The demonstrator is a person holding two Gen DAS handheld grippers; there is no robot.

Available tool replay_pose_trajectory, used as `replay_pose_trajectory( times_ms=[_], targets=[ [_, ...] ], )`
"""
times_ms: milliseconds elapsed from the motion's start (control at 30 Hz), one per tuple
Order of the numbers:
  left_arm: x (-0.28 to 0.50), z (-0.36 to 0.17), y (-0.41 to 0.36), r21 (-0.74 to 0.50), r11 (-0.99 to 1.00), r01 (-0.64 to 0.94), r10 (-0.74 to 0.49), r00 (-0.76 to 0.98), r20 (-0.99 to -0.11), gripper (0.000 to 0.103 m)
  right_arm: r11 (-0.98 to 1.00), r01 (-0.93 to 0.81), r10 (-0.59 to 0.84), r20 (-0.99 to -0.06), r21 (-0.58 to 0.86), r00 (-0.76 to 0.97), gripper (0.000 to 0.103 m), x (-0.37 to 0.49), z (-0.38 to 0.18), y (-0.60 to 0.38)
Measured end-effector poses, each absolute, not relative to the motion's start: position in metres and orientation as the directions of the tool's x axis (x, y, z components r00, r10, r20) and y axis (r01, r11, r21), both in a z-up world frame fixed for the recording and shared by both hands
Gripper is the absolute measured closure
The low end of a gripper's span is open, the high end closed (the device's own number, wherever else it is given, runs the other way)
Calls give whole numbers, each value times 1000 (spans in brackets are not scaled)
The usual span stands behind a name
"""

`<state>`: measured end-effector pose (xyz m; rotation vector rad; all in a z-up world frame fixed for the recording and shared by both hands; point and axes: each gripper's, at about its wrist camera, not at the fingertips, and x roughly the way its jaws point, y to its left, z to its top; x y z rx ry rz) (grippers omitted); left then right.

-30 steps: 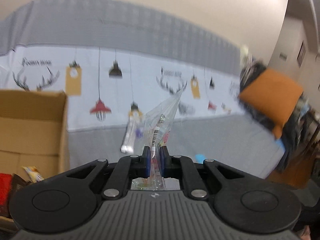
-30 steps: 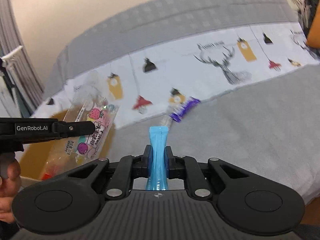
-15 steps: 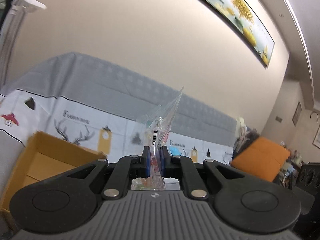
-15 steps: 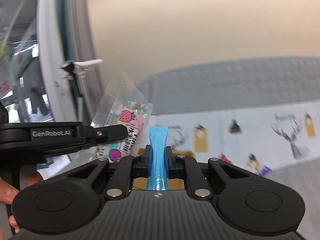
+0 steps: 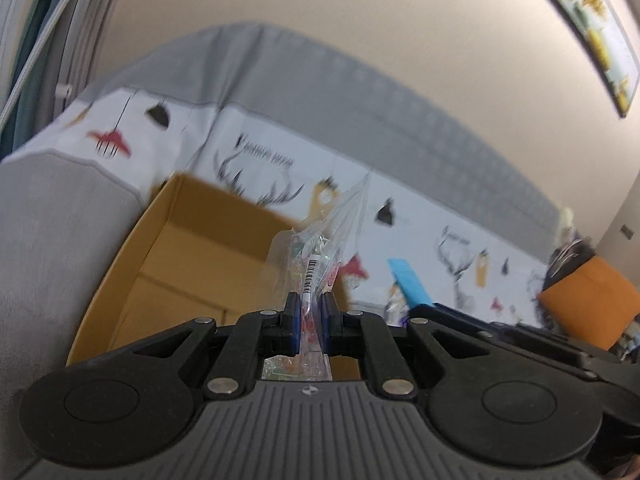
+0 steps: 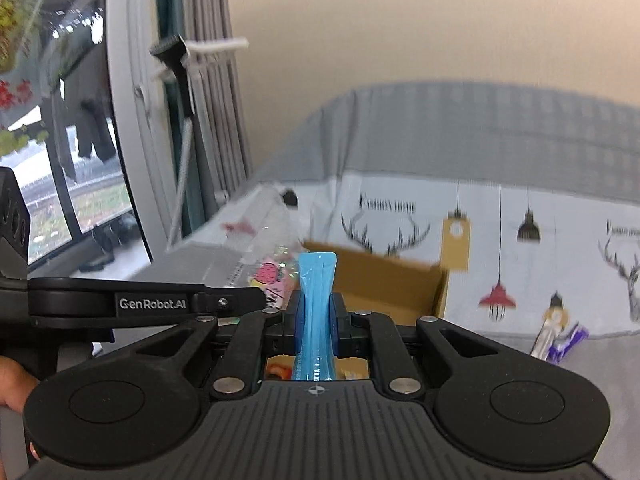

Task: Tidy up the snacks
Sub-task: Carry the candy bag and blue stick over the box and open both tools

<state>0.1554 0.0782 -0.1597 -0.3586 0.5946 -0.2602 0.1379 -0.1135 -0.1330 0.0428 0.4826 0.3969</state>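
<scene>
clear plastic candy bag (image 5: 316, 248) stood pinched between the closed jaws of the left hand-held gripper (image 5: 310, 318), above the open cardboard box (image 5: 132, 256) on the grey sofa (image 5: 52, 232). right hand-held gripper (image 6: 316, 316) was clamped on a blue stick pack (image 6: 316, 292), near the same box. a purple wrapper (image 6: 560, 340), blurred, perhaps another snack, lay at far right.

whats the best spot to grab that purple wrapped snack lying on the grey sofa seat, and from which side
Grip the purple-wrapped snack bar across its narrow width near the middle, coming down from above. It seems to lie flat and slanted on the grey sofa seat, so jaws set across its long axis should span it; its ends look crimped and thin. Both grippers are full now: the right gripper holds a blue sachet.
</scene>
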Motion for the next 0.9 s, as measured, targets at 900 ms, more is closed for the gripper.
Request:
replay_pose_trajectory(
  times_ms=[900],
  targets=[
    [248, -287, 131, -370, 928, -28, -246, 703, -668, 87, 930, -351, 321, -702, 107, 636, 89, 231, -254, -56]
  ],
)
